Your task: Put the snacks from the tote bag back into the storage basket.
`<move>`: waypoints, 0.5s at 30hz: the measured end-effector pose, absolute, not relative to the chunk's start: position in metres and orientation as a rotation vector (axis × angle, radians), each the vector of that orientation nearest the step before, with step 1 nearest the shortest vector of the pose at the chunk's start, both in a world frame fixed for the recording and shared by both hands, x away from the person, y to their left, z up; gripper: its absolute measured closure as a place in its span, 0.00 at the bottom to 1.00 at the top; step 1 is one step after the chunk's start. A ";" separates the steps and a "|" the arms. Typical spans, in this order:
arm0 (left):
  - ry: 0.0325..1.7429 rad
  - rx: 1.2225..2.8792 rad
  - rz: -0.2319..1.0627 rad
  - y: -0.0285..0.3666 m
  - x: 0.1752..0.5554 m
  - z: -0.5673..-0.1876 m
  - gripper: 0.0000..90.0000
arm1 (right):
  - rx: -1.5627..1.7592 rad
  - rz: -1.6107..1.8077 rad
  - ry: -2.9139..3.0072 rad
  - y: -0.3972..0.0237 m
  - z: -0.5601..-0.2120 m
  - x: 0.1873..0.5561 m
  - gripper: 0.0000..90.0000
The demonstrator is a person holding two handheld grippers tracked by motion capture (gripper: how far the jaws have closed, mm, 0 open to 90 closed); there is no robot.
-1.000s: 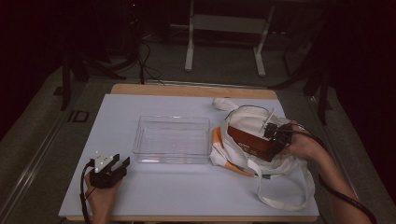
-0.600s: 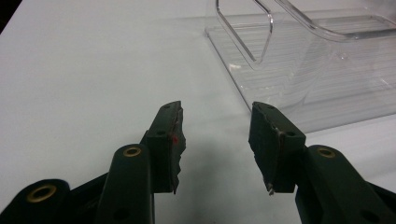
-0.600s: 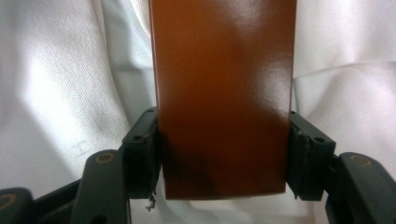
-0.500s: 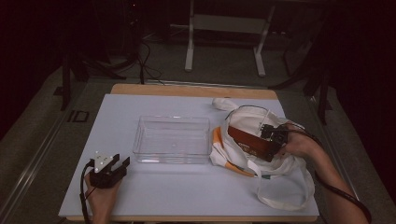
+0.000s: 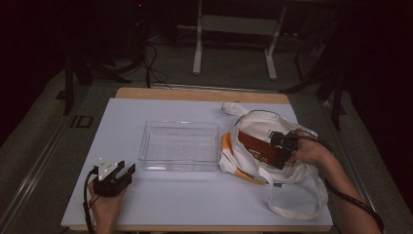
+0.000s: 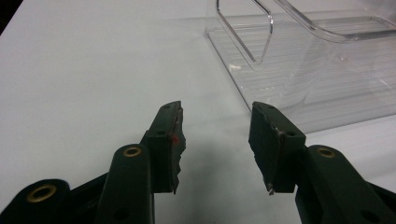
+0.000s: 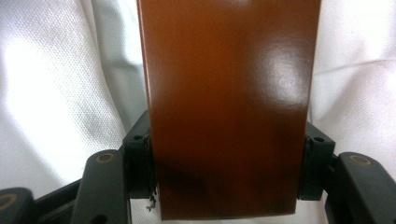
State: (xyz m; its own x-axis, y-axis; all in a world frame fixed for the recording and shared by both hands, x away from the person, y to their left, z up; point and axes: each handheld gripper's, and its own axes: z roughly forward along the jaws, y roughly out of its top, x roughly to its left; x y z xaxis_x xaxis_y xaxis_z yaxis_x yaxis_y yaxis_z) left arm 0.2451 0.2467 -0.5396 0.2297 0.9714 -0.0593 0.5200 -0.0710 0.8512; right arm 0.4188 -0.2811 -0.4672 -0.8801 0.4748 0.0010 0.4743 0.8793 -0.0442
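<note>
Right gripper (image 5: 281, 147), clamped on the brown box (image 5: 259, 149) over the white bag (image 5: 292, 170), has drawn it slightly outward since a second ago (extraction likely under way); left gripper (image 5: 118, 173) rests open.

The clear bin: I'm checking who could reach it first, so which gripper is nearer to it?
Left. The left gripper sits open just off the near-left corner of the clear bin; the right gripper is farther, over the white bag, clamping a brown box.

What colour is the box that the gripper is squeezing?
The box is a shiny reddish brown. It shows best in the right gripper view.
</note>
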 end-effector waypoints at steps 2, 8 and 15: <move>1.398 1.708 0.716 0.247 0.245 -0.540 0.61 | -0.770 0.064 -3.026 -0.282 -0.469 0.419 0.43; 1.399 1.708 0.716 0.247 0.245 -0.540 0.61 | -0.767 0.056 -3.013 -0.284 -0.470 0.420 0.46; 1.400 1.705 0.716 0.247 0.245 -0.540 0.61 | -0.720 0.065 -3.021 -0.284 -0.466 0.419 0.48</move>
